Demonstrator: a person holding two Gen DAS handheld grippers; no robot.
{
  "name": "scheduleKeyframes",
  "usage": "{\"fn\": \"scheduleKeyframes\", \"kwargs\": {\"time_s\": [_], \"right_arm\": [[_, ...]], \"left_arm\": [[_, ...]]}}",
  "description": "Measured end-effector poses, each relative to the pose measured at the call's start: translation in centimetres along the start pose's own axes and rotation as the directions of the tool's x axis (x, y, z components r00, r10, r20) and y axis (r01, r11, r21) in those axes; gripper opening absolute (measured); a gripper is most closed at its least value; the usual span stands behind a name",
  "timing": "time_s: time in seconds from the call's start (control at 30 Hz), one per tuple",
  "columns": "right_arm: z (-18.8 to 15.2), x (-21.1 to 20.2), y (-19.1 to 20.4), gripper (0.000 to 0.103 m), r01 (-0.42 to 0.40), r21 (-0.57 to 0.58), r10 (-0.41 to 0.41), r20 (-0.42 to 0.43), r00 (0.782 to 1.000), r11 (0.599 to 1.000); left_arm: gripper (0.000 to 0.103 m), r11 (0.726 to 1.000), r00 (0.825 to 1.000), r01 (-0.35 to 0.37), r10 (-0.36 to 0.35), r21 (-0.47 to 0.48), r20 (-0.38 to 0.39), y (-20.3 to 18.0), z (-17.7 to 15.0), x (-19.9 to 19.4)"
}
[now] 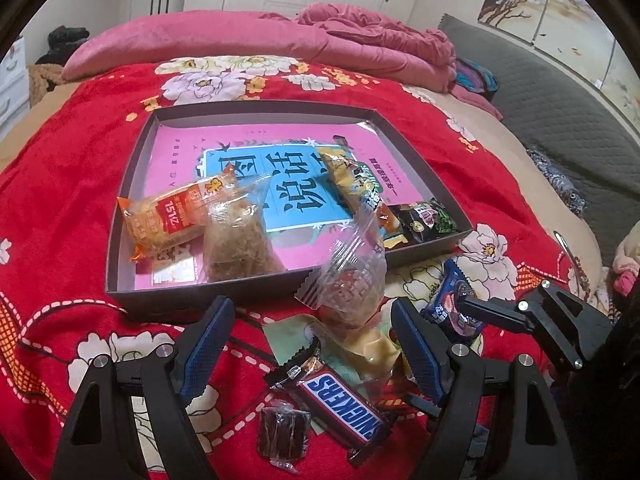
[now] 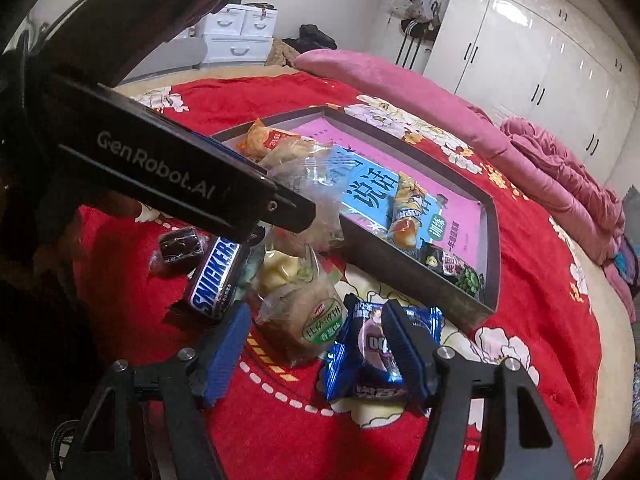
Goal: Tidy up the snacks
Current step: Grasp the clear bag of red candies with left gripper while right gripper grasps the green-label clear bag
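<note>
Snickers bar (image 1: 340, 408) lies between the spread left gripper (image 1: 316, 344); right gripper (image 2: 316, 344), spread, straddles a blue packet (image 2: 360, 352).

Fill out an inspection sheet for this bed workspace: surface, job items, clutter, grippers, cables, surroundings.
Surface: red floral blanket on a bed.
Job's things: dark tray holds an orange packet, a clear packet, a yellow packet and a black-green packet. Outside it lie a Snickers bar, a dark wrapped square, a green-label pastry and a blue packet.
Clutter: pink book lining the tray.
Grippers: left hand-held gripper open above the pile; right hand-held gripper open, one finger over the blue packet.
Cables: nothing seen.
Surroundings: pink bedding, white wardrobes, white drawers.
</note>
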State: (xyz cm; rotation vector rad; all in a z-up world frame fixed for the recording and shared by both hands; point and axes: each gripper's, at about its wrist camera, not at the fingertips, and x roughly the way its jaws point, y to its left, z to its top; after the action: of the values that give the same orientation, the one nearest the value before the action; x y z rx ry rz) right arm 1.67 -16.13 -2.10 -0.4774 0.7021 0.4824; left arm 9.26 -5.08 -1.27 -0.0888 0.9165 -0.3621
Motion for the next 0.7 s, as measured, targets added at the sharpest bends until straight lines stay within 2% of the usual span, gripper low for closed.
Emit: {"fn": "scheduleKeyframes", "kwargs": {"time_s": [0.4, 0.63, 0.7], "right_arm": [[0.8, 1.2, 0.6, 0.047, -0.02, -0.019, 0.02, 0.003, 1.0, 1.0], [1.1, 1.5, -0.4, 0.042, -0.055, 0.038, 0.055, 0.004, 0.998, 0.998], [1.0, 1.4, -0.8, 0.042, -0.07, 0.065, 0.07, 0.008, 0.998, 0.995]], "left_arm": [[0.082, 0.999, 0.999, 0.023, -0.024, -0.035, -0.025, -0.1, 0.5, 1.5], [0.081, 0.997, 0.998, 0.039, -0.042, -0.064, -0.046, -0.3, 0.7, 2.4], [0.077, 0.996, 0.997, 0.047, -0.051, -0.073, -0.052, -0.3, 0.7, 2.7]]}}
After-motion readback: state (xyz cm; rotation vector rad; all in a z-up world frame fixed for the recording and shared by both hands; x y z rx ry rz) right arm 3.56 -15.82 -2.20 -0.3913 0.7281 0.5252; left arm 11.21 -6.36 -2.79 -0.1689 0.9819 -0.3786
